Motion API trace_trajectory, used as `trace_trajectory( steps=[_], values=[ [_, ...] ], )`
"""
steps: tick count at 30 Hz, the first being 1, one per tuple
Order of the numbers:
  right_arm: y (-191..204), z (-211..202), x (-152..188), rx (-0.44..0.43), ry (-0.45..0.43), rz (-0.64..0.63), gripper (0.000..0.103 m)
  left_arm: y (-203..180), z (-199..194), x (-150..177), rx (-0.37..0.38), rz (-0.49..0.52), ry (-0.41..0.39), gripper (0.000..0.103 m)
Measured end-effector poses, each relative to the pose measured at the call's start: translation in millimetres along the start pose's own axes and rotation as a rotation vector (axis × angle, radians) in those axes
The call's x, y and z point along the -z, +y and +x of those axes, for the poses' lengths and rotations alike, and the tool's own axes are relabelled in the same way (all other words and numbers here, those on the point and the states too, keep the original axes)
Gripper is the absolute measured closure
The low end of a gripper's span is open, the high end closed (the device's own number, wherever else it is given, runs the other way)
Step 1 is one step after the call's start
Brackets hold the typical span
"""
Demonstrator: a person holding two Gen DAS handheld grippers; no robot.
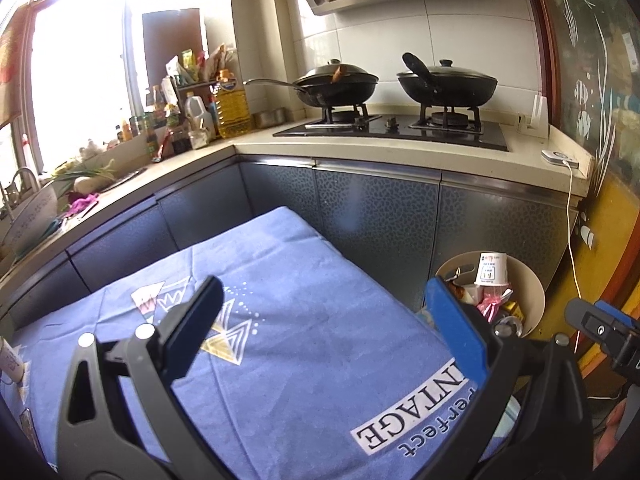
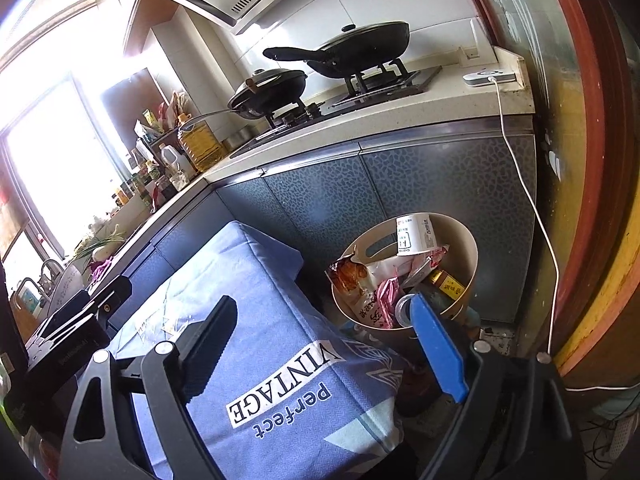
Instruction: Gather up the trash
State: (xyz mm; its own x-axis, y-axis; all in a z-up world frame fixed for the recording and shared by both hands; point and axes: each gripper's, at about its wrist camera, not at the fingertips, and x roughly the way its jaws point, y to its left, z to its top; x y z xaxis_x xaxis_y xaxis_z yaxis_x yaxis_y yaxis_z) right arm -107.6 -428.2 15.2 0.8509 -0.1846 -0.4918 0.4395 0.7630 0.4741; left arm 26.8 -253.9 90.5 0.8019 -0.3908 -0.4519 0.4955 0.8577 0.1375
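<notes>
Left gripper (image 1: 324,328) (grey frame, silver screws), one black finger, one blue

Trash bin (image 2: 466,240) right of cloth-covered table (image 2: 256,280)

I see beige bin (image 2: 466,240) upright on floor by cabinet | full: white cup (image 2: 414,236) upside-down on top, wrappers (image 2: 372,280) beneath

Trash bin (image 2: 464,240) brimful, cloth-covered table (image 2: 256,280) beside
</notes>
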Motion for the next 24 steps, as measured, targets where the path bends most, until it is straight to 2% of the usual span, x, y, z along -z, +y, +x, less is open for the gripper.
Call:
trace_trajectory(
  steps=[5,18,24],
  values=[
    [1.3,-0.6,0.5,-0.001,-0.001,-0.005,0.017,-0.1,-6.4,-0.6,-0.01,0.001,-0.031,0.006],
    [1.3,-0.3,1.0,0.0,-0.001,-0.005,0.017,6.8,-9.3,5.4,0.077,-0.044,-0.041,0.006],
    [2.1,0.6,4.5,-0.002,0.003,-0.006,0.017,9.8,-5.9,5.2,0.115,-0.064,-0.013,0.006]
  ],
)
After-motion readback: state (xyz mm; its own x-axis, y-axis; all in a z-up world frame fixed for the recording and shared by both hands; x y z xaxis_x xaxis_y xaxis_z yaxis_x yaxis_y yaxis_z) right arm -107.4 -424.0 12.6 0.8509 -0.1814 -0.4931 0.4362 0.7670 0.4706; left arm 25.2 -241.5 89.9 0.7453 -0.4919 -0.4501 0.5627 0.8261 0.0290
